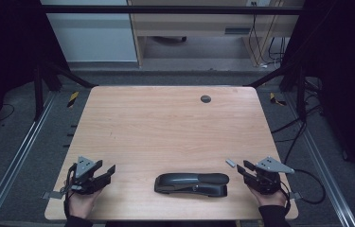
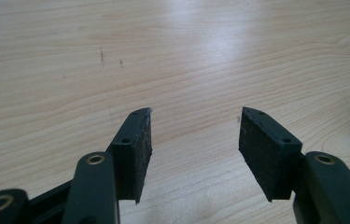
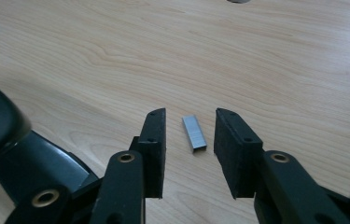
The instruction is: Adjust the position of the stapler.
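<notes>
At the near left corner of the pale wooden table (image 1: 165,123), the left gripper (image 1: 110,170), black with a grey three-cornered plate on top, rests in the person's left hand (image 1: 81,198). Its jaws stand apart with nothing between them; in the left gripper view the dark pads (image 2: 141,149) frame bare wood grain.

Right of it, near the table's front edge and roughly midway between the two grippers, lies a long black plastic stapler (image 1: 191,184), lengthwise across the table, well apart from the left gripper.

Further right, just off the stapler's right end, a small silver metal strip of staples (image 1: 230,162) lies flat on the wood. The right gripper (image 1: 242,168), held in the person's right hand (image 1: 269,195) at the near right corner, points toward it. In the right gripper view the strip (image 3: 194,133) lies just beyond the parted jaws, in line with the gap; the pads do not touch it.

Toward the far edge sits a small round dark grommet (image 1: 206,99).
</notes>
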A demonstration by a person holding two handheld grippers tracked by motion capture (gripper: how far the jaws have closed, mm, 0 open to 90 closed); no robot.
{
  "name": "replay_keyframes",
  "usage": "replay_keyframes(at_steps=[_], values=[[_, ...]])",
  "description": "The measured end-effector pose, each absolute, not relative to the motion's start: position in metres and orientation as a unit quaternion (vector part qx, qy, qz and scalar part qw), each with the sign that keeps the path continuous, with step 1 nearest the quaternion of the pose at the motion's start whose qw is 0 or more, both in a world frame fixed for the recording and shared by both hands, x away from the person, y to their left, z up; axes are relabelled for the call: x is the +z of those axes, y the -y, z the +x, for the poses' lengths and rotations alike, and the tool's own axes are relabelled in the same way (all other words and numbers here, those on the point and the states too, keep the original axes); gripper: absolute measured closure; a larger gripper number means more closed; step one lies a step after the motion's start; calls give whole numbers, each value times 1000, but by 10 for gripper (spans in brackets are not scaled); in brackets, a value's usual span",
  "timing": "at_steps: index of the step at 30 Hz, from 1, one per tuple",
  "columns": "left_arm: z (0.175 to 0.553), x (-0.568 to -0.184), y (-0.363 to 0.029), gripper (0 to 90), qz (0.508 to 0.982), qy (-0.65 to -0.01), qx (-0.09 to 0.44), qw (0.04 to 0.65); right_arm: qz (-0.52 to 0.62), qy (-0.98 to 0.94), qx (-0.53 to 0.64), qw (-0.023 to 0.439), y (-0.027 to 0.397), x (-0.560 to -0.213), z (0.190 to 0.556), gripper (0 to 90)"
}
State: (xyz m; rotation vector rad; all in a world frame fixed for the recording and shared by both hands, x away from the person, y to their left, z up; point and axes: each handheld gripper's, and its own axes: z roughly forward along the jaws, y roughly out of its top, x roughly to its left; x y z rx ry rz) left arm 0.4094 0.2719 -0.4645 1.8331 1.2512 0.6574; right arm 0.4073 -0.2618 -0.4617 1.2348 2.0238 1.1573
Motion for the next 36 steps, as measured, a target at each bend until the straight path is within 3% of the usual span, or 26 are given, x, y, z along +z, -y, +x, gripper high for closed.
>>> replay_keyframes(at_steps=[9, 16, 30, 36], values=[[404, -462, -270, 471, 730, -487, 253, 408, 442, -751, 429, 238, 253, -456, 405, 723], [404, -462, -266, 556, 743, -472, 244, 407, 429, -749, 449, 232, 251, -445, 399, 792], [403, -462, -267, 638, 743, -459, 244, 420, 406, -752, 466, 229, 242, -427, 392, 836], [403, -462, -266, 611, 743, -454, 259, 417, 397, -752, 473, 230, 240, -419, 388, 873]])
